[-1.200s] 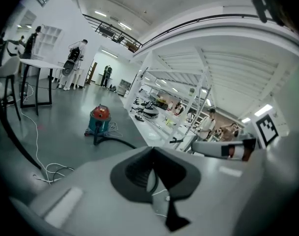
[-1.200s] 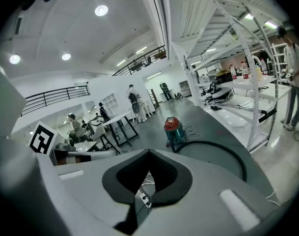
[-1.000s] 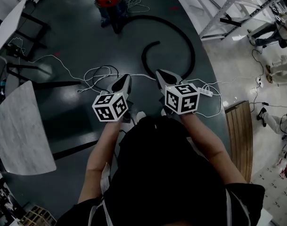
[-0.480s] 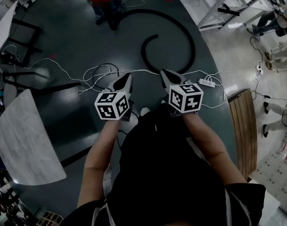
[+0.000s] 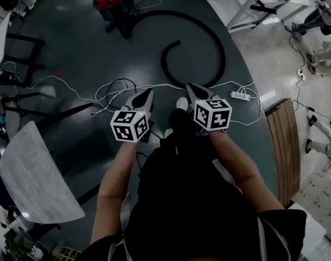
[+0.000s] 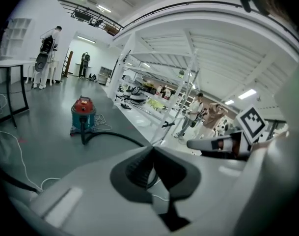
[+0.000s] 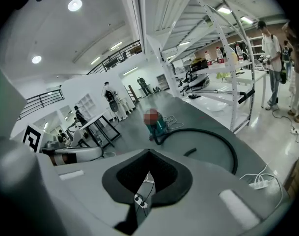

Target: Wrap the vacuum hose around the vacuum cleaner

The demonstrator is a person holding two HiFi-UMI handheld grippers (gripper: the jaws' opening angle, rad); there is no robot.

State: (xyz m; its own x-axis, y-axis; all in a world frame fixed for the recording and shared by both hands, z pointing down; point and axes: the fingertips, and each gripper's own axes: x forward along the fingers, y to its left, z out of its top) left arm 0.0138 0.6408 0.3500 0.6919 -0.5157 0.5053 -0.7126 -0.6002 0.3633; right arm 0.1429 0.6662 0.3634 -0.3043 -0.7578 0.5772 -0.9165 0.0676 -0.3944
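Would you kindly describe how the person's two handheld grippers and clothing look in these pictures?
Both the left gripper and the right gripper have pale grey, tapering shells lined with black ribbed pads. Each carries a white cube printed with black square markers. The person wears a black short-sleeved top, leaving the forearms bare.

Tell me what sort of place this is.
Probably a workshop or lab hall: tall white shelving racks stocked with equipment, a wide polished grey floor, and loose cables trailing across it.
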